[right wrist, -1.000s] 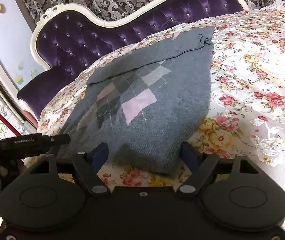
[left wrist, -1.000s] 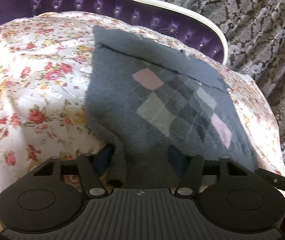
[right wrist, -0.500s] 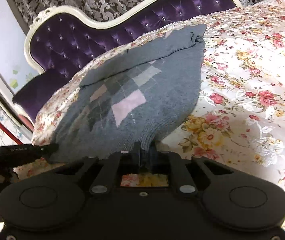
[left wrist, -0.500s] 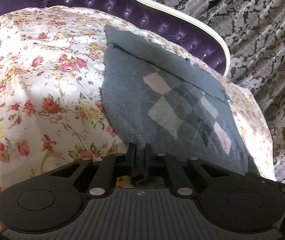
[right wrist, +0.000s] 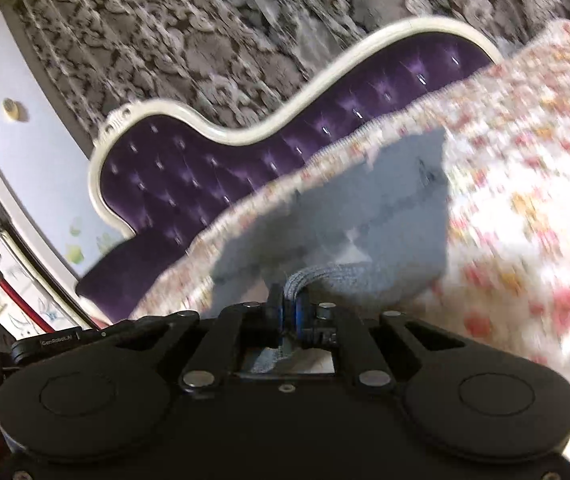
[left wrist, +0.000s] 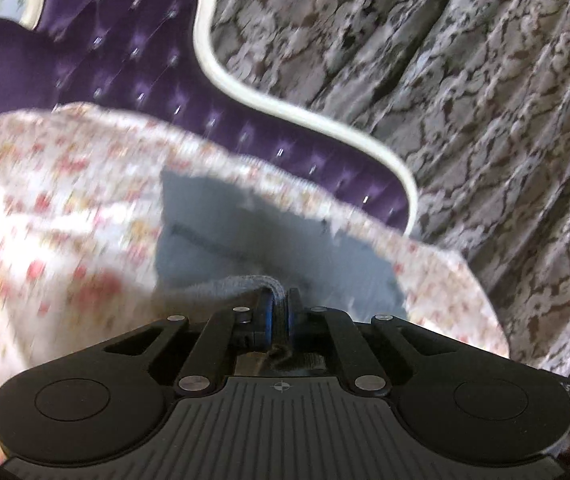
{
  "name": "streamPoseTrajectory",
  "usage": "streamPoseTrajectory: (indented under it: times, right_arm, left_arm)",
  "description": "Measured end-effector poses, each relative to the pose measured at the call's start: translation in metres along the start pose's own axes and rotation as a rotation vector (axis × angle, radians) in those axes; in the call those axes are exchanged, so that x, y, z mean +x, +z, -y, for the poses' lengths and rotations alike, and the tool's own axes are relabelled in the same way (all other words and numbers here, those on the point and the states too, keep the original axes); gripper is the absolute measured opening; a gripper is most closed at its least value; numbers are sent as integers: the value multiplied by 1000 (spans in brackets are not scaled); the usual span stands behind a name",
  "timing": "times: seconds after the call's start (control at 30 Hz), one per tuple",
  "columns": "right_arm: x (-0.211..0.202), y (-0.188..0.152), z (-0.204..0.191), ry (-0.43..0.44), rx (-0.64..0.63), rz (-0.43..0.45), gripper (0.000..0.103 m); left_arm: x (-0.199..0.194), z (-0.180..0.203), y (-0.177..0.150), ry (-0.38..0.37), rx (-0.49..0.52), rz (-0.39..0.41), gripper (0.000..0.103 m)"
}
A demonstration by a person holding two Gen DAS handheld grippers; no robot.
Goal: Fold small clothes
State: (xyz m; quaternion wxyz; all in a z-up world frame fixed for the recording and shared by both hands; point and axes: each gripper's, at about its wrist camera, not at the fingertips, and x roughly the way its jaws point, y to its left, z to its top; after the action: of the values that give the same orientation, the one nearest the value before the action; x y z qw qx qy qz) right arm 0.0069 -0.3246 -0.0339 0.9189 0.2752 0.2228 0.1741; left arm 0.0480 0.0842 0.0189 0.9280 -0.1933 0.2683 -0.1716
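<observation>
A small grey knit sweater (left wrist: 285, 240) with an argyle front lies on a floral bedspread (left wrist: 65, 200). My left gripper (left wrist: 280, 304) is shut on the sweater's near hem, and the pinched ribbed edge curls up over the jaws. In the right wrist view the same sweater (right wrist: 385, 216) spreads ahead, and my right gripper (right wrist: 289, 300) is shut on the hem at its other near corner. Both near corners hang lifted off the bed while the far part rests flat. Motion blur hides the argyle pattern.
A purple tufted headboard (left wrist: 145, 80) with a cream frame (right wrist: 245, 132) curves behind the bed. Grey damask curtains (left wrist: 485, 100) hang beyond it. The other gripper's body (right wrist: 45, 344) and a cluttered shelf edge sit at the left of the right wrist view.
Both grippers closed on the sweater's near hem, then rose and tilted upward, lifting that edge off the bedspread. More headboard and curtain fill both views.
</observation>
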Motion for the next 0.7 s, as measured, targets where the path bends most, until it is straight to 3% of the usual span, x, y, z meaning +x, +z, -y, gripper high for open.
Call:
streamPoseTrajectory:
  times: [0.2, 0.43, 0.53, 0.7]
  right_arm:
    - [38, 56, 1, 22, -32, 46, 12]
    - [104, 128, 20, 1, -57, 102, 12]
    - [146, 154, 34, -46, -67, 101, 12]
    - [218, 172, 76, -132, 2, 45, 12]
  left_arm:
    - [36, 9, 47, -38, 40, 76, 6]
    - [111, 11, 113, -41, 28, 113, 6]
    - [150, 6, 134, -16, 23, 109, 6]
    - [226, -14, 146, 56, -20, 14, 6]
